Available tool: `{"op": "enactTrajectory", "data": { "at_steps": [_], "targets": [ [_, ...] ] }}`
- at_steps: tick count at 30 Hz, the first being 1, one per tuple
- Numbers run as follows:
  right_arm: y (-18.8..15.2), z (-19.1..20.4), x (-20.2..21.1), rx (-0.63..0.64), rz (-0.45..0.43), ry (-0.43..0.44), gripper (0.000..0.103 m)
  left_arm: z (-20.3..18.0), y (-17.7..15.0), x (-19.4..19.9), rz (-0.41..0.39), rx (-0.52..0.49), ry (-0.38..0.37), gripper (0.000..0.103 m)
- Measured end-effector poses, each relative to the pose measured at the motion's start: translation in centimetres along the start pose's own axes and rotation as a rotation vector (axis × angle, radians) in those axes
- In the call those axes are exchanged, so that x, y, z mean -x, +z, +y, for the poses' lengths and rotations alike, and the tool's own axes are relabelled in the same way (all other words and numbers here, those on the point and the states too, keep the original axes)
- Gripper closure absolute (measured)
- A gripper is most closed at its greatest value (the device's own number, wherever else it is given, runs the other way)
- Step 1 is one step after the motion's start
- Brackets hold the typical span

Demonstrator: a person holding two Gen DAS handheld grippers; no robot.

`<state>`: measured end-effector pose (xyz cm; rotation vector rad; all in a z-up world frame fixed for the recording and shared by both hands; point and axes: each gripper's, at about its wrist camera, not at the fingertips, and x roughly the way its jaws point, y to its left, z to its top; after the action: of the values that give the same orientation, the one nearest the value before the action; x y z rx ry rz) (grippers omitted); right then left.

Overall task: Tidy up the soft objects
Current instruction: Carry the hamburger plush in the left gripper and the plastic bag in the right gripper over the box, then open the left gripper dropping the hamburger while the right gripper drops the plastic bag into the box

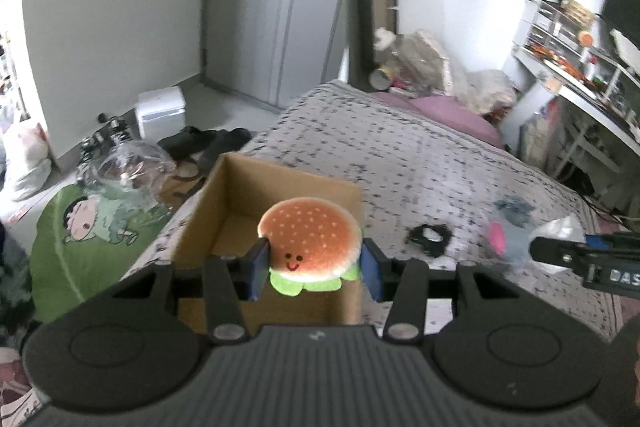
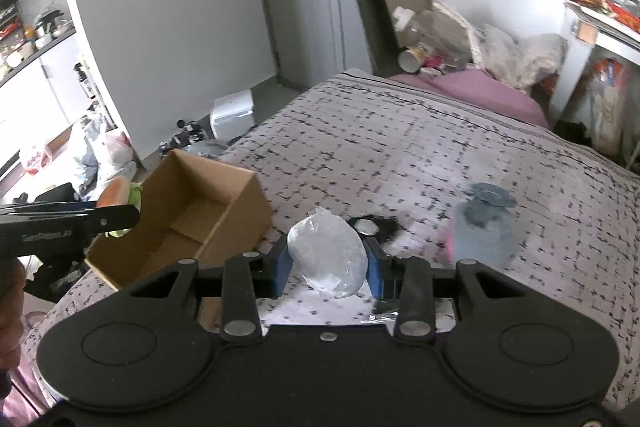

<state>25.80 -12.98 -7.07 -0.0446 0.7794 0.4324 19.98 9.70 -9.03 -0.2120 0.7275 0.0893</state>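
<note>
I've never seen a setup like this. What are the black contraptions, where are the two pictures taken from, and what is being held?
They are two handheld grippers, each with a camera looking along its fingers. The left gripper holds a burger plush over an open cardboard box on the bed. The right gripper holds a clear plastic bag. On the bedspread lie a grey and pink plush and a small black item.

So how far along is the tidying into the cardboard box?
Nothing looks packed yet: the cardboard box looks empty. In hand, the left gripper holds the burger plush above it, and the right gripper holds a clear bag. The grey plush and black ring remain on the bed.
</note>
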Motion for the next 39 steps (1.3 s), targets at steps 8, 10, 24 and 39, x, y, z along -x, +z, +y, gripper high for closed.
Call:
{"op": "enactTrajectory", "data": {
  "at_steps": [8,10,24,39],
  "targets": [
    [0.7,2.9,-0.4,-0.021,0.021,0.089,0.066,4.4,-0.6,-1.3,0.034,0.069,0.061,0.056],
    [0.9,3.7,-0.8,-0.010,0.025,0.100,0.066,5.2,-0.8,-1.6,0.040,0.079,0.073,0.056],
    [0.7,8.3,-4.4,-0.013,0.080,0.135,0.066,6.5,-1.7,-4.3,0.091,0.069,0.079,0.048],
    [0.8,8.8,-6.5,-0.067,0.088,0.164,0.065,5.6,-2.2,-1.5,0.105,0.085,0.108,0.023]
  ]
}}
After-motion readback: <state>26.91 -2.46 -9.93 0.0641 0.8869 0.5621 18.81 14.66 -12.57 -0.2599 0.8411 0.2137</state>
